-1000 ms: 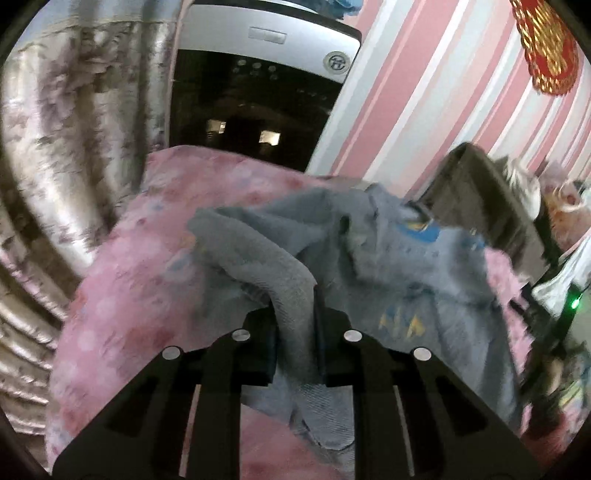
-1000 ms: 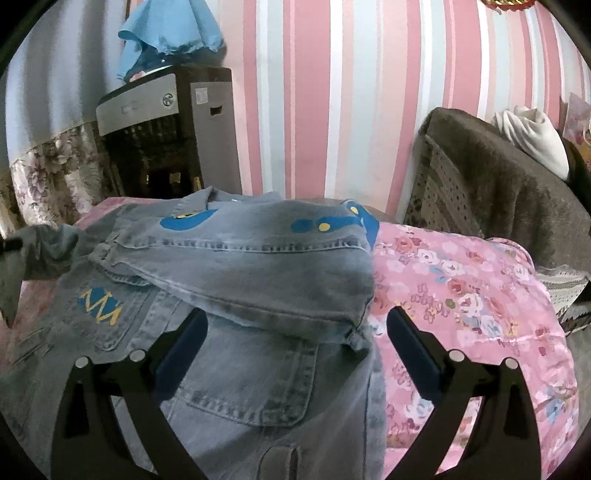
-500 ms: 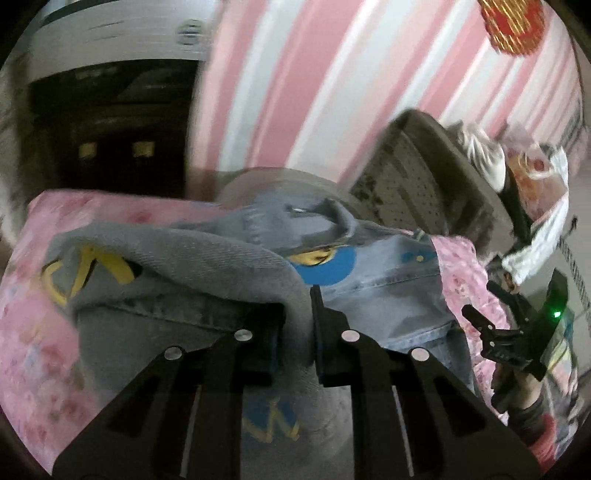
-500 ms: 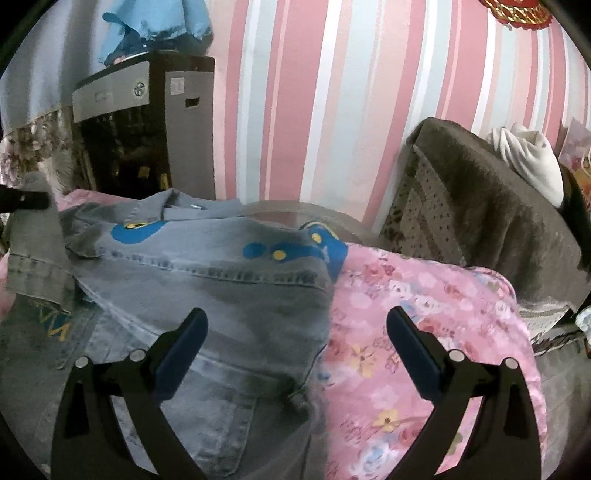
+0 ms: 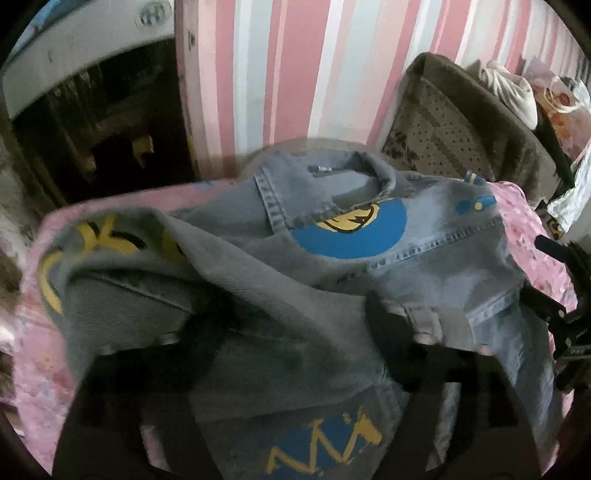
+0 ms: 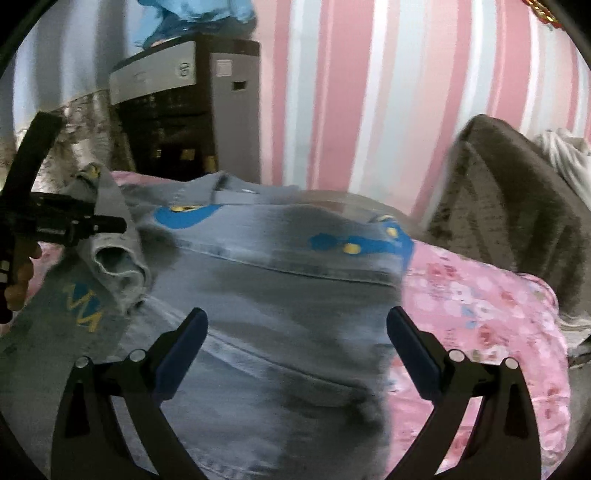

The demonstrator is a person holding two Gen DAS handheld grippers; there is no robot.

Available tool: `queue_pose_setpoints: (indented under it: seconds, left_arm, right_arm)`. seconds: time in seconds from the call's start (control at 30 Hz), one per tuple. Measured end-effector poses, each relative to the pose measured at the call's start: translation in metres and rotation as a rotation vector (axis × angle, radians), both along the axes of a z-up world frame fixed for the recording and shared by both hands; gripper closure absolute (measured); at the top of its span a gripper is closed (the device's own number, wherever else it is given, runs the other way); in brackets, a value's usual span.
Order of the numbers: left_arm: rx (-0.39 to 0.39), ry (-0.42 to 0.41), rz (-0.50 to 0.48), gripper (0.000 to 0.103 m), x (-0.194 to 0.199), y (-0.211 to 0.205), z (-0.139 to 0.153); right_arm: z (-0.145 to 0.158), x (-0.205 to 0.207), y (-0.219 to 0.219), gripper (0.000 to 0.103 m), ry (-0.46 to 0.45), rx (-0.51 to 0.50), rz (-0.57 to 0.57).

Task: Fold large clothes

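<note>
Now two grippers, left (image 6: 110, 224), right (image 6: 295, 332), one jacket (image 6: 280, 280).

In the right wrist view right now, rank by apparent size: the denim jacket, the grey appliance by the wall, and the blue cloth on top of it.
1. denim jacket, filling most of the lower frame, though it lies nearest the camera.
2. grey appliance, farther back, so its true size is unsure.
3. blue cloth, partly cut off at the top edge.

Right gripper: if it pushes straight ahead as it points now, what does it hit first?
Most likely the denim jacket: the open right gripper hovers over its body on the pink floral cover. Depth is unclear; the striped wall lies well beyond.
</note>
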State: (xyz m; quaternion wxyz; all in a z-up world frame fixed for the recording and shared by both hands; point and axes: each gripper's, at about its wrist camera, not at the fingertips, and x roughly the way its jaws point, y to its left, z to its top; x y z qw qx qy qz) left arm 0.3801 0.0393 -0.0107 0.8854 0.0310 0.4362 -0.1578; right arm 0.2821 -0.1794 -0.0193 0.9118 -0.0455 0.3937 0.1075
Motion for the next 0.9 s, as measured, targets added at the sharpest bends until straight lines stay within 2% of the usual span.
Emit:
queue_pose_setpoints:
  seconds: [0.07,0.33,0.47,0.57,0.63,0.7,0.77,0.83,0.87,0.9]
  left_arm:
    - [0.010,-0.021,0.008,0.013,-0.009,0.006,0.007]
    - [0.053,-0.047,0.041,0.013,-0.035,0.049,0.016]
    - [0.081,-0.059,0.089,0.012,-0.038,0.078,0.012]
    - [0.038,-0.053,0.100,0.012,-0.039,0.096,0.012]
    - [0.039,-0.060,0.109,0.012,-0.038,0.102,0.012]
    - [0.066,-0.071,0.132,0.010,-0.036,0.104,0.012]
    - [0.075,-0.070,0.142,0.009,-0.034,0.106,0.011]
    - [0.087,-0.064,0.157,0.010,-0.031,0.111,0.007]
    - [0.089,-0.060,0.164,0.009,-0.029,0.112,0.005]
    - [0.088,-0.054,0.175,0.010,-0.026,0.115,0.002]
  right_arm:
    - [0.002,-0.001,0.007,0.005,-0.001,0.010,0.023]
    - [0.002,-0.003,0.043,0.005,0.023,0.039,0.118]
    - [-0.004,-0.002,0.070,0.005,0.035,0.034,0.192]
    - [-0.008,0.007,0.089,0.006,0.048,0.047,0.249]
    - [-0.012,0.017,0.100,0.006,0.073,0.076,0.272]
    - [-0.017,0.029,0.108,0.013,0.090,0.084,0.277]
    - [-0.023,0.040,0.113,0.032,0.112,0.123,0.277]
    - [-0.032,0.051,0.118,0.045,0.147,0.152,0.278]
    - [-0.035,0.054,0.119,0.057,0.152,0.164,0.277]
    - [-0.037,0.057,0.120,0.079,0.148,0.173,0.273]
